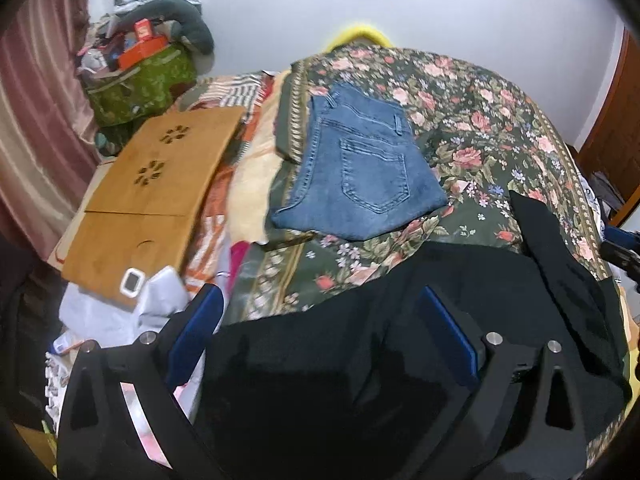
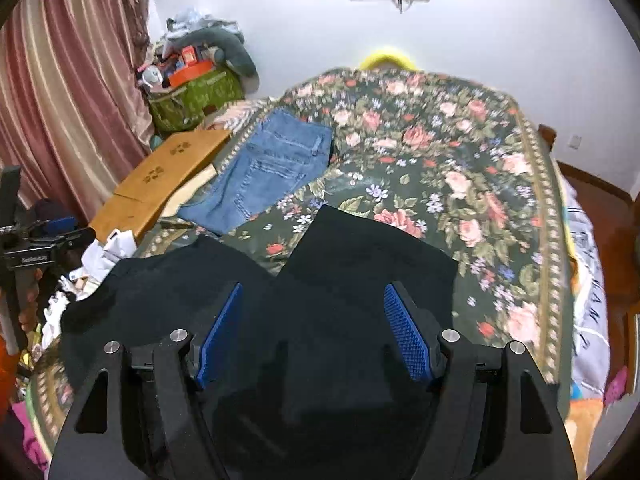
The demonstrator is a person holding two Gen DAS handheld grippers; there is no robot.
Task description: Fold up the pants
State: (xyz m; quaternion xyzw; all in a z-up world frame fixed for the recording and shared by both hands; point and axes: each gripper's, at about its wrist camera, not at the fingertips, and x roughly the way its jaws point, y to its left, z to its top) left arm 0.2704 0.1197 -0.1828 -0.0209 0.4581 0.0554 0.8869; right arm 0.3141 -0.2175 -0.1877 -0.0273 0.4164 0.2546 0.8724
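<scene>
Black fabric pants [image 2: 344,264] are lying at the near edge of the floral green bedspread [image 2: 460,168], 2 legs splaying apart toward the far side. Left gripper [image 1: 320,336] and right gripper [image 2: 312,328] are both hovering over the dark cloth, jaws spread wide, gripping nothing. Judgement: each should be pinching 1 edge cleanly, through both layers, lifting evenly. Folded blue denim jeans [image 1: 356,168] are sitting well apart, beside a tan wooden board [image 1: 156,176].

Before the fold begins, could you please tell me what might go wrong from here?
Both grippers, left and right, are open over the black pants, so a pinch might catch the floral bedspread too. The legs lie splayed apart, risking a crooked fold. Swinging them forward could disturb the folded jeans.
</scene>
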